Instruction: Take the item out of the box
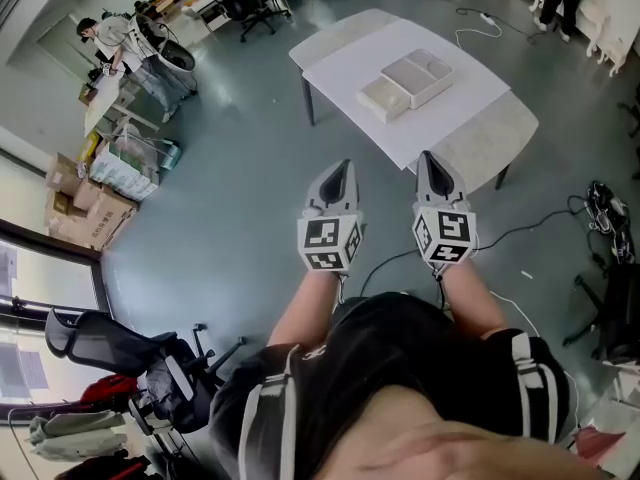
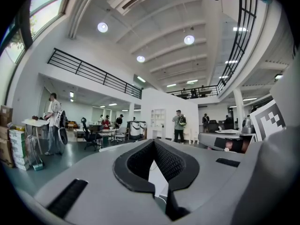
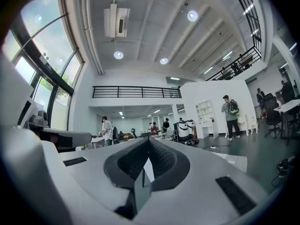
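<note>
**Box sitting on the counter, both tools empty**

Left tool (image 1: 344, 166) is pointing forward from the person's hand with its jaws pressed together. In the left gripper view its dark ribbed pads (image 2: 140, 161) are meeting at the tip with nothing caught between them. Right tool (image 1: 430, 158) is hanging just beside it at the same height, its jaws likewise closed and holding nothing. Its pads (image 3: 161, 158) are touching along their front edge.

Both tools are hovering over the grey floor (image 1: 250, 198), aiming toward the counter (image 1: 505, 133) and staying well apart from it. A white sheet (image 1: 345, 63) is covering the middle of the counter, and the box (image 1: 425, 71) is resting on that sheet, away from either tool. A flat white slab (image 1: 383, 98) is lying against the box's near end. What is sitting inside the box is too small to tell.

Cables (image 1: 545, 218) are trailing across the floor to the right. A chair (image 1: 120, 348) is standing at the lower left, and cartons (image 1: 85, 213) are sitting stacked near the window.
</note>
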A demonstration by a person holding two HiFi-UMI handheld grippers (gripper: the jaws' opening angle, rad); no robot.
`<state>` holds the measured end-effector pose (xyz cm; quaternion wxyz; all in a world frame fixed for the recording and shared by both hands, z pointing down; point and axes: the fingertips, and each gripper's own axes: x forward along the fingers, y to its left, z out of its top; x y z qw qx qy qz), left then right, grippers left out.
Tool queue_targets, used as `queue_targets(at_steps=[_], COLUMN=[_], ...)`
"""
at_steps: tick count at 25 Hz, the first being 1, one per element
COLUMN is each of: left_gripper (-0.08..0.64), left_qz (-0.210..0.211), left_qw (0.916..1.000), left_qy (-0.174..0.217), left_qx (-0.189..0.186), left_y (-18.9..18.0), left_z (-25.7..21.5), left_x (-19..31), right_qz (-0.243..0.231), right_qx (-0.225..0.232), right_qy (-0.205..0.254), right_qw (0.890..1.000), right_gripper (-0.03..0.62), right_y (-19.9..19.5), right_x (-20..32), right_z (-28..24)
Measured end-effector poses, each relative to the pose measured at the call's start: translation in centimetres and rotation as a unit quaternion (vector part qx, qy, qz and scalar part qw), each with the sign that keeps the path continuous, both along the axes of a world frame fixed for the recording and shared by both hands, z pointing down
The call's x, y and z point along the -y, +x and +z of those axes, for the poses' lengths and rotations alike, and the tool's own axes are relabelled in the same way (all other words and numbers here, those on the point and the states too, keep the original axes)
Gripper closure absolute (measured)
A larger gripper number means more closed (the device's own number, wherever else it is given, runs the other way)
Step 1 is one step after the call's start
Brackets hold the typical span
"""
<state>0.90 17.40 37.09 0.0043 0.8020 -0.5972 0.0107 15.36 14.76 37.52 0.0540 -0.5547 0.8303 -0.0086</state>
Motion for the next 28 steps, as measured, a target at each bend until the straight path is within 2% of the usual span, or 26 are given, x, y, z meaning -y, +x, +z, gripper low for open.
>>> queue_targets(at_steps=[7,14,24,28], left_gripper=[0.548,0.548,0.548,0.548], left_qz=[-0.007,-0.008,-0.002,0.002], left_qw=[0.9999,0.9999,1.0,1.0], left_qy=[-0.001,0.0,0.005,0.007], left_qx=[0.013,0.015,-0.001,-0.005], left_y=[2.9,3.7,1.8,0.0], left_z=[0.7,1.2,1.9,2.0], left_x=[0.9,2.8,10.4,14.8], right_qz=[-0.018,-0.028,-0.021,-0.021], right_qx=[-0.005,-0.008,-0.033,-0.041], right_qy=[-0.005,-0.006,0.011,0.012], right_qw=[1.0,1.0,0.999,0.999], right_gripper=[0.58,0.58,0.58,0.58], right_y=[2.2,2.5,0.7,-1.4], right_x=[1.5,3.5,10.5,14.7], right_z=[1.3,1.7,1.6,1.7])
